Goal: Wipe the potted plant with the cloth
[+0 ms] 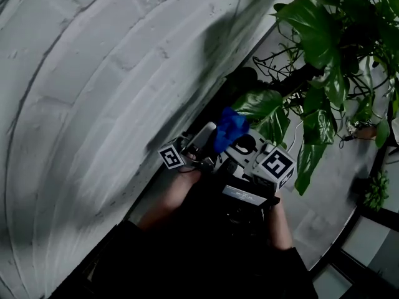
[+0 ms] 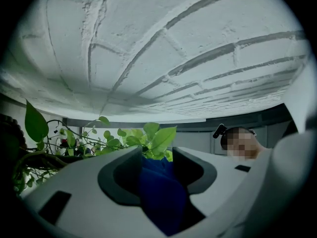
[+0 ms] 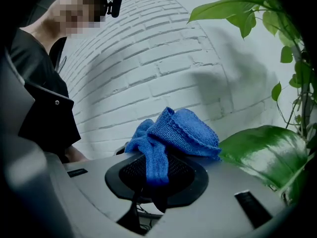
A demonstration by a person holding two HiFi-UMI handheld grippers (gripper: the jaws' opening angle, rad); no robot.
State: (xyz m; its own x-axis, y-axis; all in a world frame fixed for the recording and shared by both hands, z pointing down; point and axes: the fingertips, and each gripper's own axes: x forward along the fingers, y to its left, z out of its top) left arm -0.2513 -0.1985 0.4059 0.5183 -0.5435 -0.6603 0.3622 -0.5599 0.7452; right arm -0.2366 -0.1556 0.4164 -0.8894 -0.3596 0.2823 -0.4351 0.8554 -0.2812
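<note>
The blue cloth (image 1: 232, 126) is bunched between the tips of both grippers, just left of the potted plant's (image 1: 324, 61) hanging leaves. My left gripper (image 1: 209, 134) is shut on the cloth (image 2: 161, 192), which fills the gap between its jaws; green leaves (image 2: 161, 138) show just beyond its tips. My right gripper (image 1: 246, 144) comes in from the right. A strand of the cloth (image 3: 183, 130) hangs pinched in the narrow gap between its pads (image 3: 129, 175), and the rest is heaped on top. A large leaf (image 3: 267, 150) lies close at its right.
A white brick wall (image 1: 93, 92) fills the left. The plant's stems and leaves (image 1: 312, 129) hang at the right over a grey floor (image 1: 324, 210). A smaller green plant (image 1: 375, 190) stands lower right, by a dark frame (image 1: 374, 220).
</note>
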